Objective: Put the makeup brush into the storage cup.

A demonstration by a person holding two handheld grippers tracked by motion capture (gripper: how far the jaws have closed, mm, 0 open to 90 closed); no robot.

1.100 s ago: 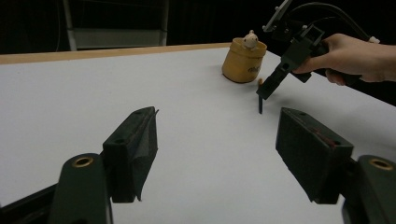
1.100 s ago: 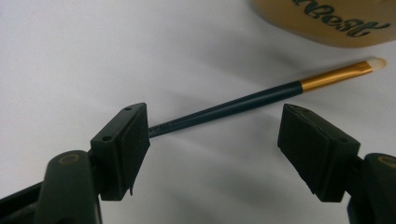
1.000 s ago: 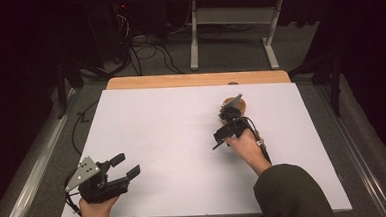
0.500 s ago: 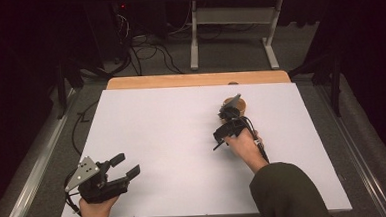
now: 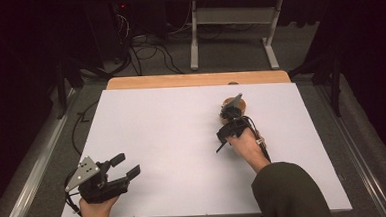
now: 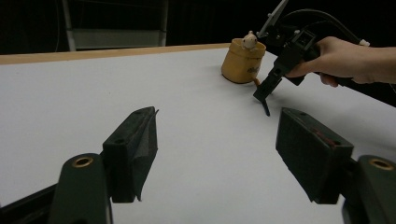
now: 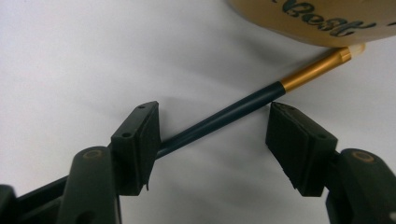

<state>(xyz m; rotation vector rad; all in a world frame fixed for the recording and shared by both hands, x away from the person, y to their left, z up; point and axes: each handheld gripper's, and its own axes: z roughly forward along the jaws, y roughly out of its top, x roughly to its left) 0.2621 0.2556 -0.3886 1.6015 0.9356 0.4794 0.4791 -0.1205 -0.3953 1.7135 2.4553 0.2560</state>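
Risk: R gripper (image 7: pixel 212 144) jaws have just been closing, not clamped yet; pencil (image 7: pixel 224 116) lies flat between them, skewed across the gap. A pad may hit one side first and roll it out, or knock the yellow pot (image 6: pixel 243 60).

Pencil lies on the desk, right-of-centre toward far edge. Long axis diagonal; gold ferrule/eraser end points at pot base, touching or nearly.

L gripper (image 6: pixel 224 154) released, holding nothing, near-left corner.

Worktop (image 5: pixel 173 154): white sheet over top, bare wooden strip (image 5: pixel 194 80) along far edge. Yellow-tan cup (image 6: pixel 242 63) with dark lettering stands on white surface, right of centre, toward far side. Dark pen (image 7: pixel 224 116) with gold end lies flat on worktop just beside cup base, gold tip at cup's foot.
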